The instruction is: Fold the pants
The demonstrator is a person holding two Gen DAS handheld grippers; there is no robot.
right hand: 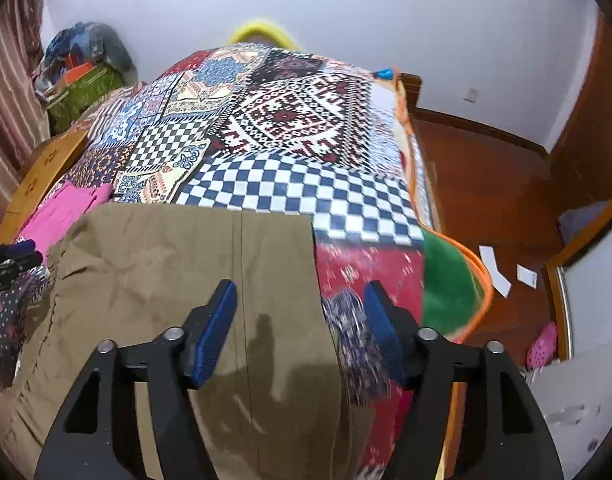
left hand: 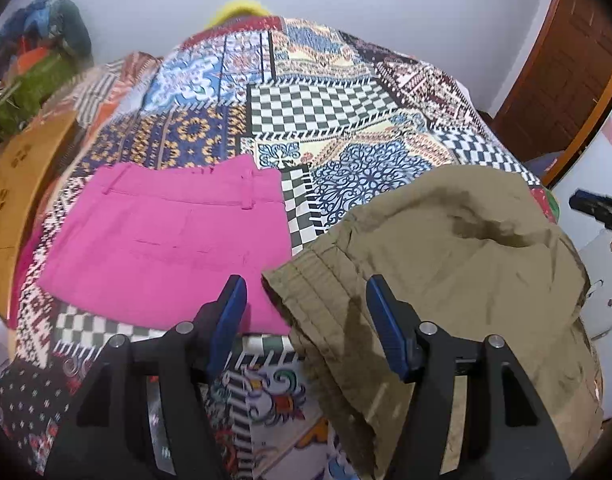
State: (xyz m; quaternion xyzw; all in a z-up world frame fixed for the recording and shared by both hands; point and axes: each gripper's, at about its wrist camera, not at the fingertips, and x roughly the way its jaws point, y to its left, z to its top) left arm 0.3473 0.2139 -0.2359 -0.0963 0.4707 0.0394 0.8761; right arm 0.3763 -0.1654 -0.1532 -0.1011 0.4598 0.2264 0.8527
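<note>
Olive-khaki pants lie rumpled on the patchwork bedspread, waistband toward the left. My left gripper is open and empty, hovering over the waistband corner of the pants. In the right wrist view the pants spread flat with a straight edge on the right. My right gripper is open and empty above that right edge. The left gripper's tip shows at the left of the right wrist view, and the right gripper's tip at the right of the left wrist view.
Folded pink pants lie to the left of the khaki pair. A wooden headboard borders the bed's left side. Bags pile in the far corner. The bed edge drops to a wooden floor with paper scraps.
</note>
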